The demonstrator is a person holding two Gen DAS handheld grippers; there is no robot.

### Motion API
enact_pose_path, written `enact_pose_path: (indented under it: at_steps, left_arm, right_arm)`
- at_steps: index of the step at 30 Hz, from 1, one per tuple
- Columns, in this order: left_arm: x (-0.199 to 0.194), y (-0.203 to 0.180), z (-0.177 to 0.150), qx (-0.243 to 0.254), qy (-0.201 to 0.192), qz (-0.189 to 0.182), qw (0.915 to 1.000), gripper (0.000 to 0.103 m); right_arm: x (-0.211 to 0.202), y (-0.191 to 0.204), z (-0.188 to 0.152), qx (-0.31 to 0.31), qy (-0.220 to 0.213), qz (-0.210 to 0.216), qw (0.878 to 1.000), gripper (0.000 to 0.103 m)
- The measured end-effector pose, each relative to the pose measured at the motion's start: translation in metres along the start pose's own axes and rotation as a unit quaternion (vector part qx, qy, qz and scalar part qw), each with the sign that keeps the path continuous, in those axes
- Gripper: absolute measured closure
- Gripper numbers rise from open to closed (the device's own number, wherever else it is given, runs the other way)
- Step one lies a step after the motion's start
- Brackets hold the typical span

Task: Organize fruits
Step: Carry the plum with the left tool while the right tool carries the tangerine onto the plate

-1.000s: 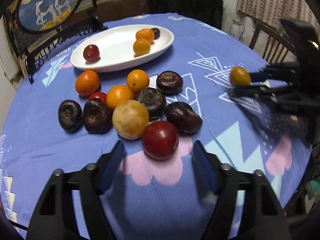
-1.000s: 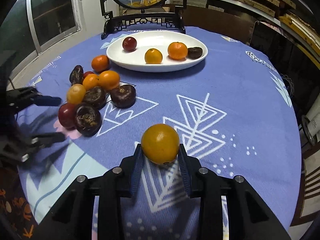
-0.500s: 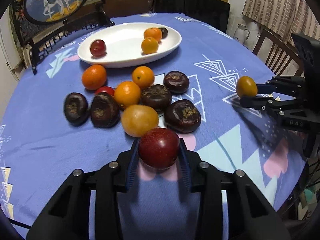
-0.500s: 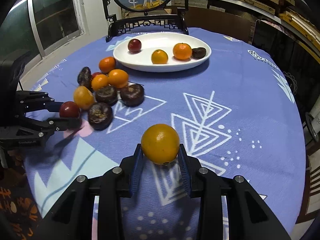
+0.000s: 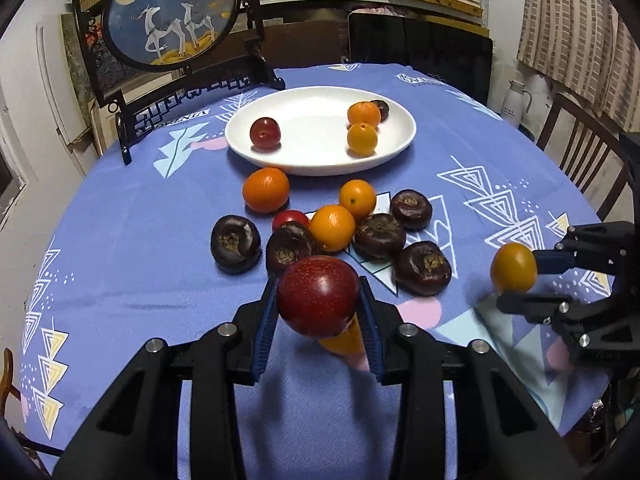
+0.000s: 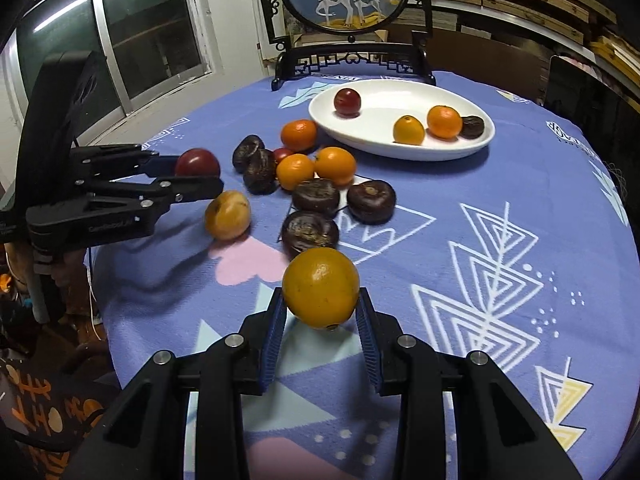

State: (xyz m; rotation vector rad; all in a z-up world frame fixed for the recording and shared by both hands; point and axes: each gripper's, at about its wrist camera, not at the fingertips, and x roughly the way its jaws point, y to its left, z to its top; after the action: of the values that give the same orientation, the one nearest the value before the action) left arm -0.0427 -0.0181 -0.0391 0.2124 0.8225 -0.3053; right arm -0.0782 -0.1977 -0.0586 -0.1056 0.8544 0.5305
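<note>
- The left hand-held gripper is clamped on a dark red fruit, held between its blue pads above the counter; the side view from the right wrist shows that fruit clear of the cloth.
- The right hand-held gripper is closed around a yellow-orange fruit, also lifted off the cloth.
- The white plate lies straight ahead of the left hand-held gripper, at the far side of the counter, with the loose pile of fruit between them. From the right hand-held gripper it lies ahead and slightly right, with a barer stretch of cloth on that side.
- The plate's long axis runs roughly across the left view. It already holds a red fruit, two orange ones and a dark one at its right end; the open space is in its middle.
- Neither hand is clearly nearer the plate; the left one would probably have to pass over the pile.
- A yellowish fruit lies just under the left hand-held gripper; in the left view it is mostly hidden behind the held red fruit.
- A small red fruit in the pile is half covered by its neighbours.
</note>
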Motion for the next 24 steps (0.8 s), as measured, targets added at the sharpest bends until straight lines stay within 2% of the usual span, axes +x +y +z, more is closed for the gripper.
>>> enact_pose_path:
  at_steps: [17, 20, 24]
  left_arm:
    - [0.008, 0.000, 0.026, 0.010, -0.017, 0.006, 0.9998, 0.066]
    - [0.010, 0.004, 0.030, 0.009, -0.019, 0.005, 0.9998, 0.066]
    - [0.009, 0.019, 0.038, -0.007, -0.030, 0.009, 0.9995, 0.066]
  right_arm:
    - [0.013, -0.002, 0.014, -0.009, 0.016, 0.005, 1.000, 0.068]
    - [0.014, -0.007, 0.026, -0.010, 0.011, 0.002, 1.000, 0.068]
    - [0.011, -0.018, 0.060, -0.020, -0.010, -0.016, 1.000, 0.068]
